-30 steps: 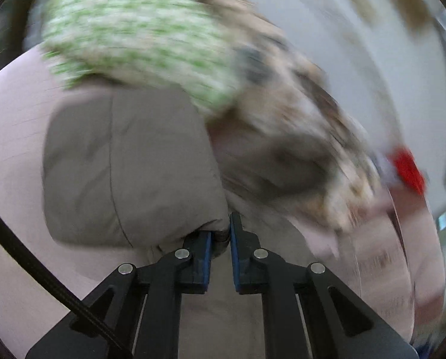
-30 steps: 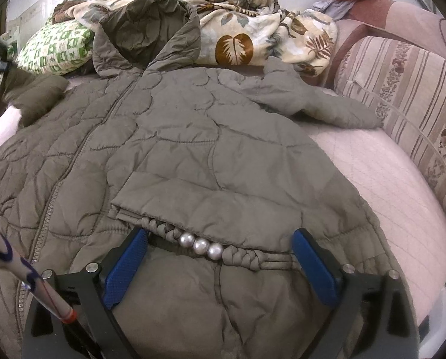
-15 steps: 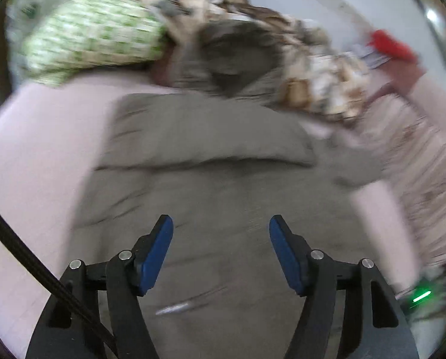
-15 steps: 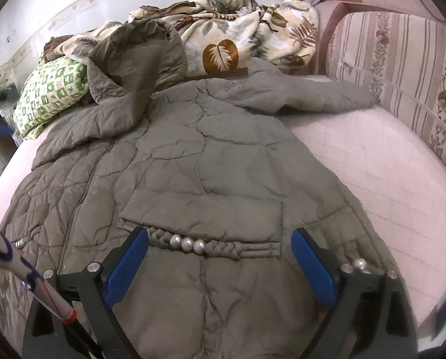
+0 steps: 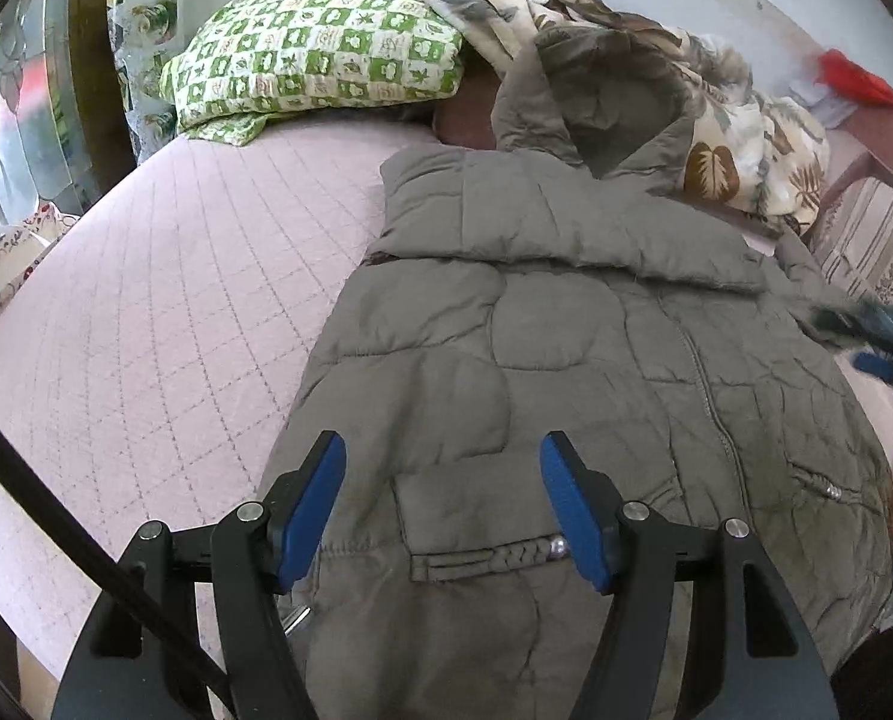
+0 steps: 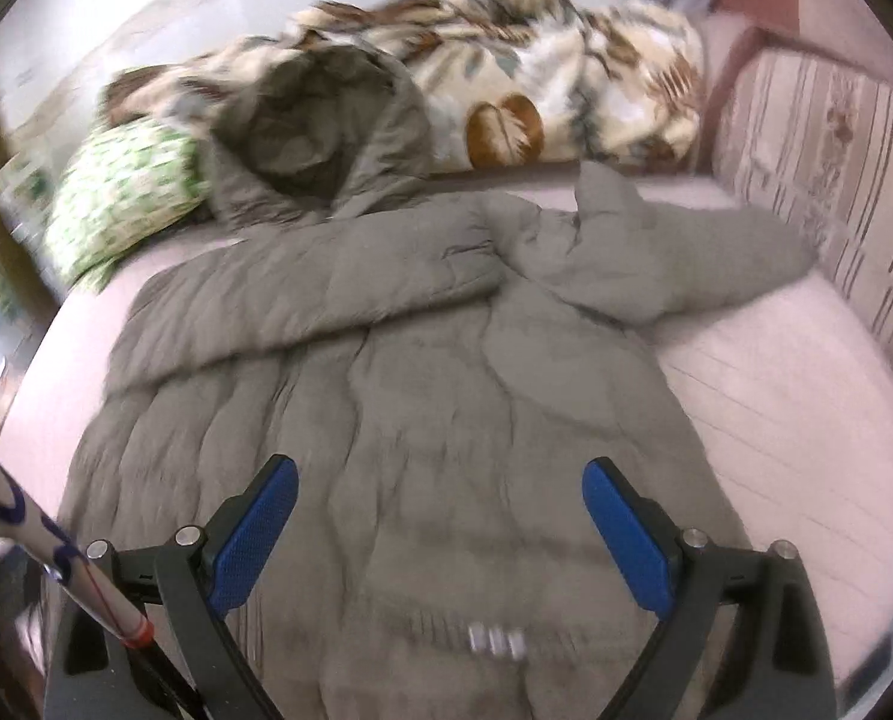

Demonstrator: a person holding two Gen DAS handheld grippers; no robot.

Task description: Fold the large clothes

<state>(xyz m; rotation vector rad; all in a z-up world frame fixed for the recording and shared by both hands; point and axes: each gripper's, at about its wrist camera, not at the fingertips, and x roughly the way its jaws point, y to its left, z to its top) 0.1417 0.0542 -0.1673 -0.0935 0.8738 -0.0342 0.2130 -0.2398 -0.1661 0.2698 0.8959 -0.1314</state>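
Observation:
An olive-grey quilted coat (image 5: 566, 330) (image 6: 446, 360) lies front up on the pink bed, its hood (image 5: 614, 96) (image 6: 326, 120) toward the pillows. One sleeve (image 5: 536, 222) (image 6: 326, 294) is folded flat across the chest. The other sleeve (image 6: 686, 264) sticks out to the right. My left gripper (image 5: 441, 444) hangs open above the flap pocket (image 5: 476, 510) with braided trim, holding nothing. My right gripper (image 6: 440, 468) hovers wide over the lower front; its jaws are closing with nothing between them. The right wrist view is motion-blurred.
A green checked pillow (image 5: 314, 60) (image 6: 122, 204) and a leaf-print blanket (image 5: 734, 138) (image 6: 536, 78) are heaped behind the hood. A striped cushioned side (image 6: 818, 168) borders the bed on the right. Bare pink quilted mattress (image 5: 176, 300) (image 6: 776, 390) shows on both sides of the coat.
My left gripper let go of the sleeve cuff, opened, and swung down over the coat's lower front; the sleeve now lies across the chest. My right gripper rose away from the pearl-trimmed pocket.

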